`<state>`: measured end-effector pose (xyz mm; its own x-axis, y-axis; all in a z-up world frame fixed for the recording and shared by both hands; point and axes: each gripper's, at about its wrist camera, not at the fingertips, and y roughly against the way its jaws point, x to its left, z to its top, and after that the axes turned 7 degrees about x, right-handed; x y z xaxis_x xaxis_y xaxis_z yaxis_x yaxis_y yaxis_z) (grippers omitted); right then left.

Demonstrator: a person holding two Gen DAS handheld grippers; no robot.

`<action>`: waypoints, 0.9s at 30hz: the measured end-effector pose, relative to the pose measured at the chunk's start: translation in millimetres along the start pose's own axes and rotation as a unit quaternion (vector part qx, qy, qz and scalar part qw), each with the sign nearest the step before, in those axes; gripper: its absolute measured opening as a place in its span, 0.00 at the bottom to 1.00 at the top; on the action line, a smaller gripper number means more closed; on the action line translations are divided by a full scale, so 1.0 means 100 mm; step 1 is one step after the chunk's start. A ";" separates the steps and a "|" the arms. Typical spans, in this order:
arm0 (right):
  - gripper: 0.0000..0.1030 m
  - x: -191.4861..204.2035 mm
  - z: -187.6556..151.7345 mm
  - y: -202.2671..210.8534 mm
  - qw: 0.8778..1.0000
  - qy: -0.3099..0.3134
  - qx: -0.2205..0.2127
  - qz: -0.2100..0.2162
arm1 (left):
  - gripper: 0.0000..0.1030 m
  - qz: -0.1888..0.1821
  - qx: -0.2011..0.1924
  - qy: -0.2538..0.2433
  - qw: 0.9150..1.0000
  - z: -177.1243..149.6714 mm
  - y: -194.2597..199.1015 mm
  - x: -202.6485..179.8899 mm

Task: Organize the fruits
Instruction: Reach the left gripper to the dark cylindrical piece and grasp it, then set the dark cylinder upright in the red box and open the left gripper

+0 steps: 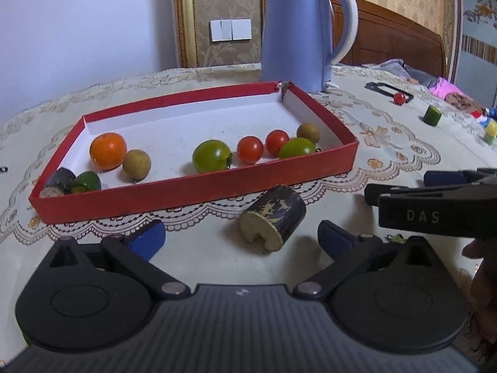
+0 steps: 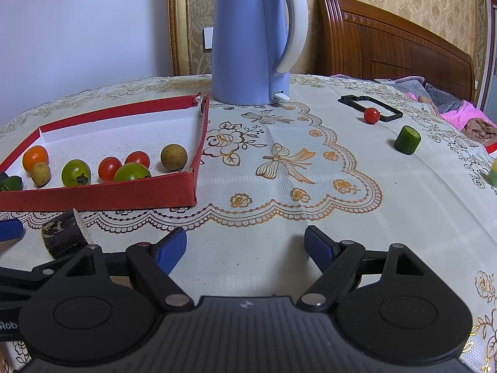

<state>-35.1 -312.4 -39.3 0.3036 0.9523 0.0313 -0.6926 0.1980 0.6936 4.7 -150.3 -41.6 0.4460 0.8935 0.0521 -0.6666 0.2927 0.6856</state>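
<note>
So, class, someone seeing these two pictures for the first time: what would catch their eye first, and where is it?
Probably the red tray on the lace tablecloth, with an orange, red and green tomatoes and small brown fruits along its near side. Behind its far corner stands a tall blue kettle. In front of the tray lies a dark sugarcane piece, between the open jaws of the left gripper.

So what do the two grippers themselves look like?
Both look alike: a black ribbed body, two round black hubs, black linkage arms with silver pivot pins, and blue pads on the fingers. The left tool and the right tool match. The right one's side carries pale letters, "DAS".
</note>
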 end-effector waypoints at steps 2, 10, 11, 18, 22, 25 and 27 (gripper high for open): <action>0.81 0.00 0.00 0.00 1.000 0.000 0.000 0.000 | 1.00 -0.009 0.009 -0.003 1.000 0.01 -0.03 0.00; 0.81 0.00 0.00 0.00 1.000 0.000 0.000 0.000 | 0.81 -0.013 0.000 -0.011 1.000 0.02 -0.02 -0.02; 0.81 0.00 0.00 0.00 1.000 0.000 0.000 0.001 | 0.79 -0.020 0.000 -0.005 1.000 0.02 -0.02 0.00; 0.82 0.00 0.00 -0.01 1.000 0.000 0.000 0.001 | 0.37 -0.037 -0.014 -0.019 0.999 0.00 0.04 -0.03; 0.82 0.00 0.00 -0.01 1.000 0.000 0.000 0.001 | 0.37 -0.041 -0.014 -0.010 0.999 -0.01 0.04 -0.01; 0.82 0.00 0.00 -0.01 1.000 0.000 0.000 0.002 | 0.37 -0.036 -0.013 -0.006 0.999 -0.03 0.07 0.01; 0.82 0.00 0.00 -0.01 1.000 0.000 0.000 0.002 | 0.37 -0.036 -0.015 -0.004 0.999 -0.06 0.11 0.02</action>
<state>-34.7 -312.4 -39.9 0.3020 0.9527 0.0339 -0.6930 0.1949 0.6940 -4.9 -143.1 -38.5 0.4981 0.8671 0.0085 -0.6500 0.3669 0.6655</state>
